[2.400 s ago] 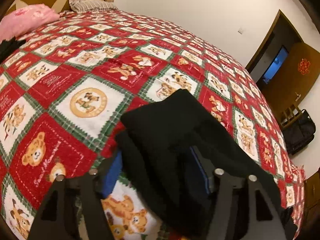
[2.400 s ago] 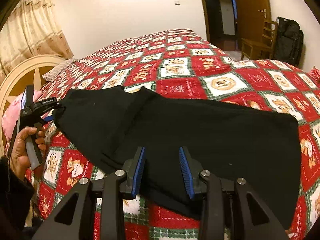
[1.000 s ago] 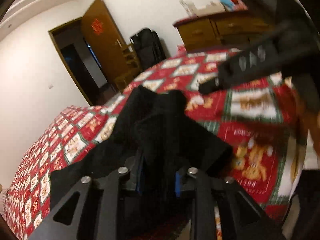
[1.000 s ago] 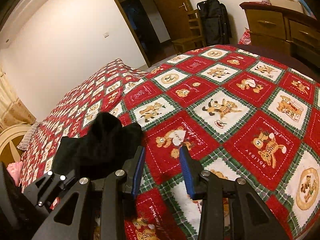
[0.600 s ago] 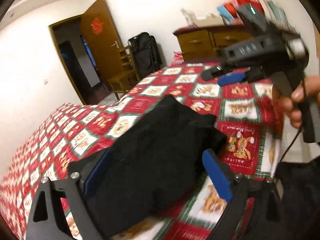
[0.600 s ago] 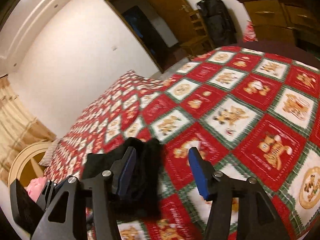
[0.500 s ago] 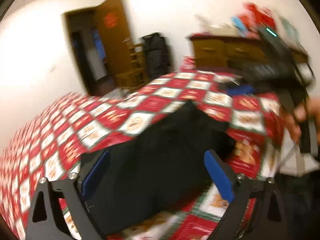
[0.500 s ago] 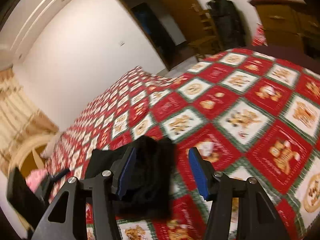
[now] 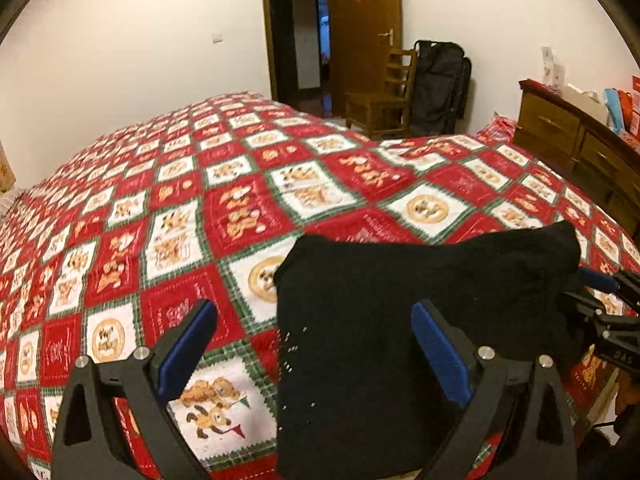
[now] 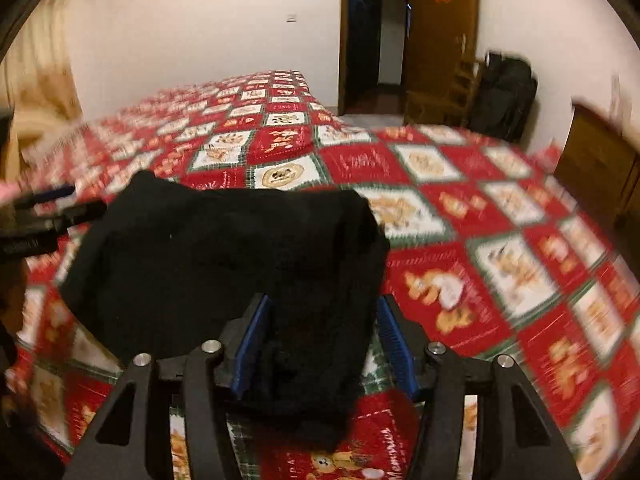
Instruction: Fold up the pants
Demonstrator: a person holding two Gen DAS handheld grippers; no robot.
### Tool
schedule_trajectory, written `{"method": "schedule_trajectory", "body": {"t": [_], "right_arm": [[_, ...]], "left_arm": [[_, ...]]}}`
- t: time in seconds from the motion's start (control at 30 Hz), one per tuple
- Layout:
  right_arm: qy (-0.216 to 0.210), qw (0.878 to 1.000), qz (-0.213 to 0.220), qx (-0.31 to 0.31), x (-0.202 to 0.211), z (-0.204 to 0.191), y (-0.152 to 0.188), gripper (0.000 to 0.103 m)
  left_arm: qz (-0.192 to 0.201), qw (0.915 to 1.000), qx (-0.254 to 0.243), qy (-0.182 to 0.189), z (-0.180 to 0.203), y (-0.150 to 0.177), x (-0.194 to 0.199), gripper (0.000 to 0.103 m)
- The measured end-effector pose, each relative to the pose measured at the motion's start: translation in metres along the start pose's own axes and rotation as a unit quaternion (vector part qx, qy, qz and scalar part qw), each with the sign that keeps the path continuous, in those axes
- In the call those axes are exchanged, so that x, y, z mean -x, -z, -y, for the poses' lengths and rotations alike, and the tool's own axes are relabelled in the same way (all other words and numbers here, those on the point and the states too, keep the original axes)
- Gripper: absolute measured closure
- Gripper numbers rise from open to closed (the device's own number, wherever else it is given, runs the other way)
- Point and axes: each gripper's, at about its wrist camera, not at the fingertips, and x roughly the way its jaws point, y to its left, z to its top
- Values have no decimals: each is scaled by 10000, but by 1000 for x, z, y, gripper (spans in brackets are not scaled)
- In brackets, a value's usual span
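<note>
The black pants (image 9: 400, 300) lie folded in a thick pile on the red patchwork quilt (image 9: 160, 220). My left gripper (image 9: 314, 344) stands wide open over the pile's left edge. Its right pad hovers above the cloth and its left pad above bare quilt. In the right wrist view a hanging end of the pants (image 10: 224, 248) sits between the blue pads of my right gripper (image 10: 322, 340). The jaws are partly apart and the right pad is clear of the cloth. Each gripper shows at the edge of the other's view: right gripper (image 9: 608, 308), left gripper (image 10: 48, 216).
The quilted bed stretches far to the left and back. Beyond its far corner are an open doorway (image 9: 296, 40), a wooden chair (image 9: 384, 104) and a black bag (image 9: 440, 80). A wooden dresser (image 9: 580, 140) stands along the right side.
Both grippers were shut on the bunched pants and have let go. The left jaws spread wide, the right jaws part way. Both views swung round to level and the pile now rests on the quilt.
</note>
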Motion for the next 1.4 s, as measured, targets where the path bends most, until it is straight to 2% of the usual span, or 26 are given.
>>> {"method": "schedule_trajectory", "body": {"t": [0.07, 0.13, 0.27, 0.37, 0.47, 0.5, 0.57, 0.63, 0.77, 0.83, 0.93, 1.17, 1.27, 1.4], "right_arm": [[-224, 9994, -52, -266, -3, 10, 2, 40], [-475, 9973, -44, -550, -3, 21, 3, 40], [-551, 9953, -106, -789, 7, 29, 4, 40], [-170, 9957, 320, -852, 30, 32, -5, 40], [62, 9966, 760, -323, 43, 15, -24, 41], [77, 9968, 793, -81, 42, 5, -30, 43], [70, 9961, 758, 441, 31, -16, -40, 64], [53, 9951, 652, 747, 16, -30, -45, 73], [510, 9950, 238, 830, -18, -26, -45, 78], [446, 9974, 185, 533, -25, -12, -43, 78], [499, 9977, 153, 432, -30, -3, -46, 78], [379, 9991, 142, 127, -38, 8, -52, 78], [282, 9988, 388, 67, -17, 5, -47, 75], [106, 9970, 602, 466, 17, -19, -29, 73]], "left_arm": [[-40, 10000, 69, 0, -7, 3, 4, 3], [-75, 9999, 120, -66, -15, 4, 5, 3], [-149, 9994, 301, -115, -35, 7, 5, 3], [-140, 9986, 477, -165, -52, 4, 7, 3], [-65, 9985, 517, -174, -56, -4, 6, 3], [-43, 9987, 482, -171, -54, -8, 4, 3], [41, 9994, 289, -204, -43, -17, 0, 3], [51, 9990, 183, -405, -35, -22, -10, 3], [-306, 9973, 236, -627, -28, -32, -44, 4], [-483, 9954, 184, -801, -26, -32, -60, 5], [-714, 9930, 227, -909, -27, -29, -78, 5], [-844, 9910, 484, -920, -28, -27, -92, 4], [-838, 9912, 449, -924, -28, -29, -87, 4], [-620, 9921, 197, -1071, -20, -32, -62, 4]]}}
